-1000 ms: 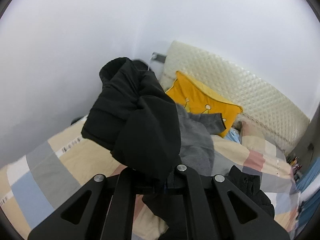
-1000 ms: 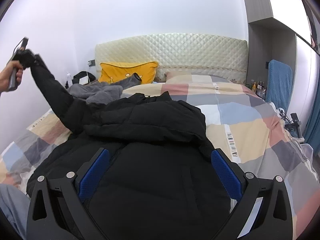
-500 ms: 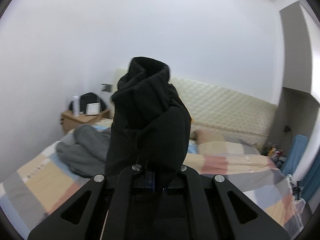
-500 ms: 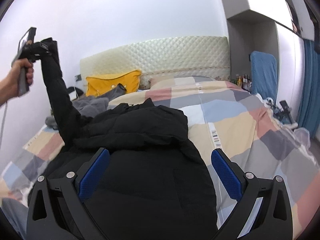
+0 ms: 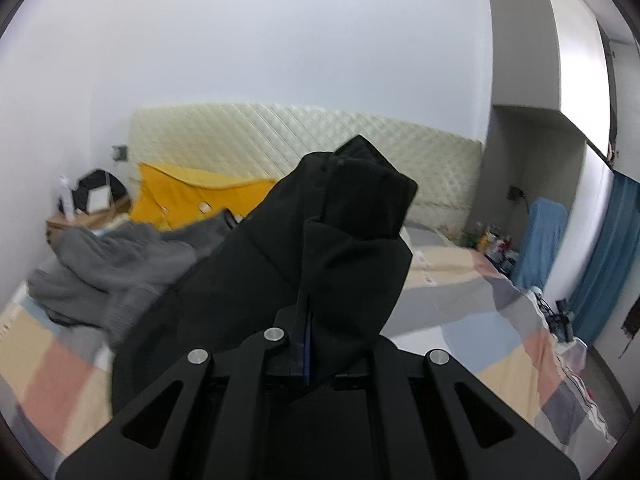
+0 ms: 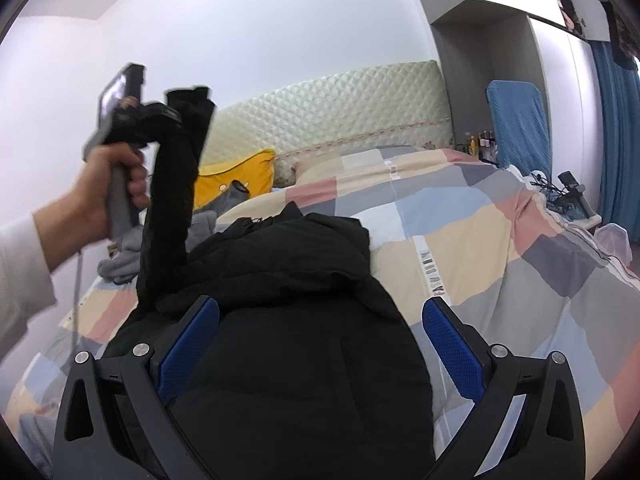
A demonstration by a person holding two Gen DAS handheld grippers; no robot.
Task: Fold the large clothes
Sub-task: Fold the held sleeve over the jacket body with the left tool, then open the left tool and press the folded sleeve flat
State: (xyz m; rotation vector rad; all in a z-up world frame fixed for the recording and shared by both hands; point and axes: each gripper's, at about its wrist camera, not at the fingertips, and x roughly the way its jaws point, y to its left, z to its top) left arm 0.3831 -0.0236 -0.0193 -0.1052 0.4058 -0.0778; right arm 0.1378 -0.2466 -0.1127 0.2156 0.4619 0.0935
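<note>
Left gripper (image 6: 176, 114) jaws apparently clamp the black jacket (image 6: 296, 320) sleeve; right gripper (image 6: 320, 340) jaws wide.

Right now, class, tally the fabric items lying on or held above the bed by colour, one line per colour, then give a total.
Black: 1, the black jacket, its sleeve lifted by the left tool
Grey: 1, the grey garment
Yellow: 1, the yellow pillow
Multicoloured: 1, the patchwork duvet
Total: 4
</note>
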